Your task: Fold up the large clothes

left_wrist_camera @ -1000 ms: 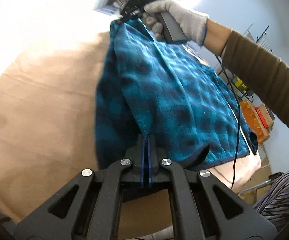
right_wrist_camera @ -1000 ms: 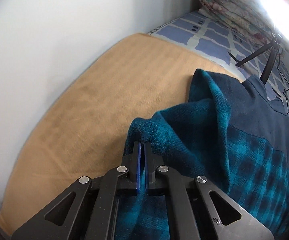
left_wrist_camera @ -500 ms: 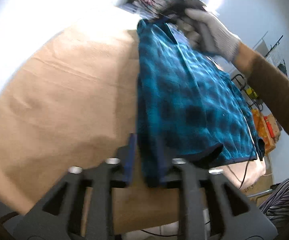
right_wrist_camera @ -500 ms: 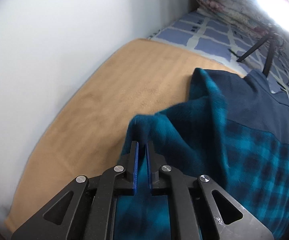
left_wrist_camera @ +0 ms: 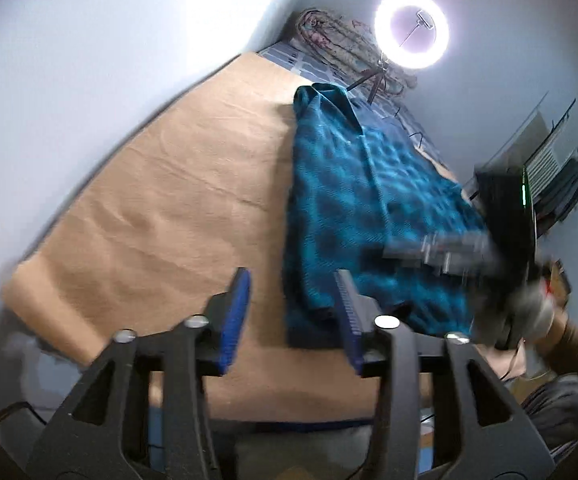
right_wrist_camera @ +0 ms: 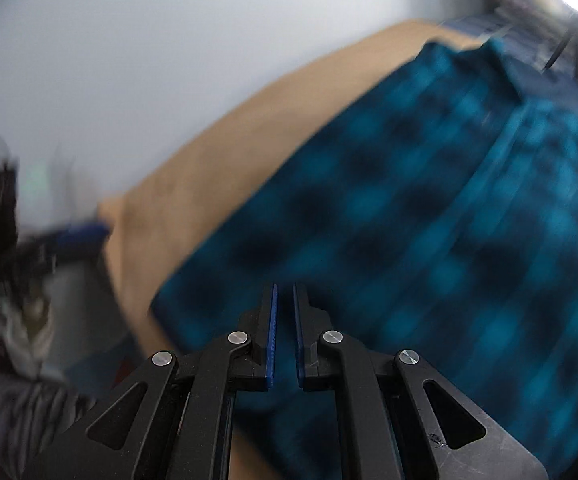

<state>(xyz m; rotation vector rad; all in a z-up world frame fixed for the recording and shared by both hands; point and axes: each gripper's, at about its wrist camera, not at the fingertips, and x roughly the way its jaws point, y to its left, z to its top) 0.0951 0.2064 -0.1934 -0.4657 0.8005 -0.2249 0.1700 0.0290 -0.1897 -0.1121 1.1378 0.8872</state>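
The teal plaid shirt (left_wrist_camera: pixel 353 200) is lying folded lengthwise on the tan blanket (left_wrist_camera: pixel 161 216), toward its right side, collar end up by the ring light (left_wrist_camera: pixel 411 30). The left gripper (left_wrist_camera: pixel 295 312) sits over the shirt's near hem, jaws opening with nothing pinched. The right gripper (right_wrist_camera: pixel 285 328) is over the shirt's near end, jaws practically closed and empty.

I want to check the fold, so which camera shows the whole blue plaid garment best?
The left wrist view: the blue plaid garment lies there nearly end to end, collar to hem, on the tan cover. The right wrist view shows only a close, motion-blurred stretch of its plaid.
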